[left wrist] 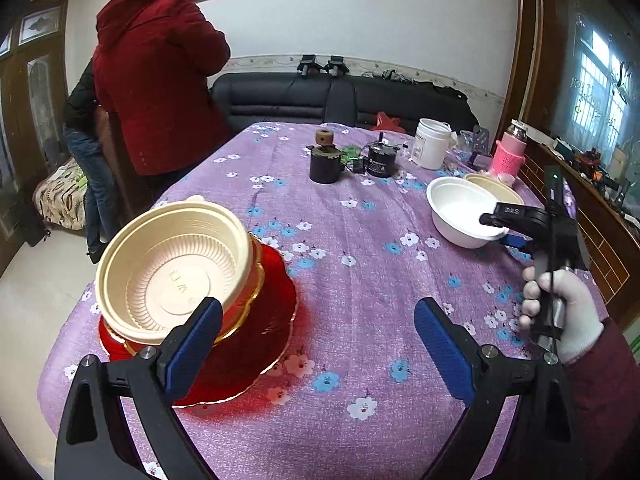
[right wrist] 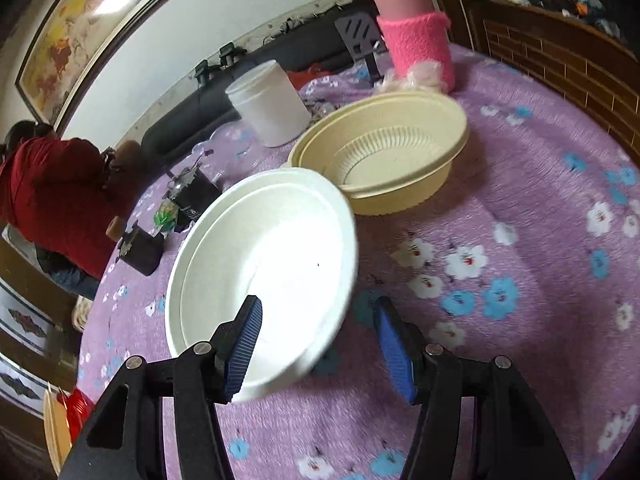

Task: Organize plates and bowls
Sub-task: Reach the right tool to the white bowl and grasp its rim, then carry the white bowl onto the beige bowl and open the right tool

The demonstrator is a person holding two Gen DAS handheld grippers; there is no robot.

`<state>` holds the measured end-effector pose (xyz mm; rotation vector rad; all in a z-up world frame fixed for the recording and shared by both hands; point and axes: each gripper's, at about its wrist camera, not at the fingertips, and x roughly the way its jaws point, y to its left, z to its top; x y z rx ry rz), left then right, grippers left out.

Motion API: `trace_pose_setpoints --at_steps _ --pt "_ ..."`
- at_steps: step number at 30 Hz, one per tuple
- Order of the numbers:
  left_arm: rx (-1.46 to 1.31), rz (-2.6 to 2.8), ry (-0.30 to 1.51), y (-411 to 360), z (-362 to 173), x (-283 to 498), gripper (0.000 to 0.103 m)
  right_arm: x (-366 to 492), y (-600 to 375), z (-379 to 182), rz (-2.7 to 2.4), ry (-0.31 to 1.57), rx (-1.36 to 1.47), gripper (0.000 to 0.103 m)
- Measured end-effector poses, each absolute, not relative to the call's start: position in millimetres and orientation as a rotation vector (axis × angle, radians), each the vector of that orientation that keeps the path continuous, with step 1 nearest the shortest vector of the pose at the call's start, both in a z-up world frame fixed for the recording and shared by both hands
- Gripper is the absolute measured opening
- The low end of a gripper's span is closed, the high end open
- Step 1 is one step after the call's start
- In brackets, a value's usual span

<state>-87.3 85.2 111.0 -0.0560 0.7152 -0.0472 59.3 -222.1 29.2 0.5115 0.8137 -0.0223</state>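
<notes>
Fingers of the left gripper (left wrist: 318,356) stand wide apart over bare purple cloth, holding nothing; its left pad hides the near rim of a cream bowl (left wrist: 172,264) that sits tilted on a red plate (left wrist: 256,340). The right gripper (right wrist: 318,354) is open too, its jaws straddling the near rim of a white bowl (right wrist: 272,264), one pad inside it, the other outside; whether either pad touches is hard to tell. Just behind, a second cream bowl (right wrist: 384,156) rests on the tabletop (right wrist: 520,184). Farther back stand a white jar (right wrist: 272,108) and a pink-sleeved bottle (right wrist: 416,40), its top cut off. A person in red (left wrist: 156,68) stands beyond the tabletop, back turned.
</notes>
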Motion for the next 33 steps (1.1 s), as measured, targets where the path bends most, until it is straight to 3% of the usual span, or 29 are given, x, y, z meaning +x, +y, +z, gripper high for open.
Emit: trace_pose_setpoints --at_steps 1,2,5,7,18,24,26,28,30,32,33 --pt "-0.058 -0.055 0.720 84 111 -85 0.096 63 -223 26 -0.018 0.816 0.524 0.052" --pt "-0.063 -0.075 0.733 80 111 -81 0.096 64 -223 24 -0.011 0.820 0.537 0.039" --pt "-0.087 -0.120 0.770 71 108 -67 0.096 67 -223 15 0.004 0.839 0.540 0.018" --pt "-0.107 -0.141 0.789 66 106 -59 0.096 64 -225 10 0.036 0.853 0.562 0.013" --pt "-0.146 -0.183 0.893 25 81 18 0.096 32 -216 11 0.288 1.000 0.568 0.012" --pt "-0.126 -0.167 0.966 2 56 68 0.094 31 -218 7 0.303 0.989 0.544 0.014" --pt "-0.119 -0.178 0.993 -7 50 87 0.081 30 -217 7 0.290 0.973 0.520 0.014" --pt "-0.118 -0.196 1.006 -16 47 100 0.079 29 -216 8 0.269 0.954 0.484 0.014" --pt "-0.110 -0.211 1.016 -25 44 108 0.069 30 -216 8 0.258 0.944 0.482 0.014" --pt "-0.090 -0.229 1.047 -35 40 113 0.034 31 -217 7 0.248 0.944 0.481 0.015" --pt "-0.085 -0.248 1.068 -40 36 115 0.026 31 -217 7 0.243 0.942 0.478 0.015"
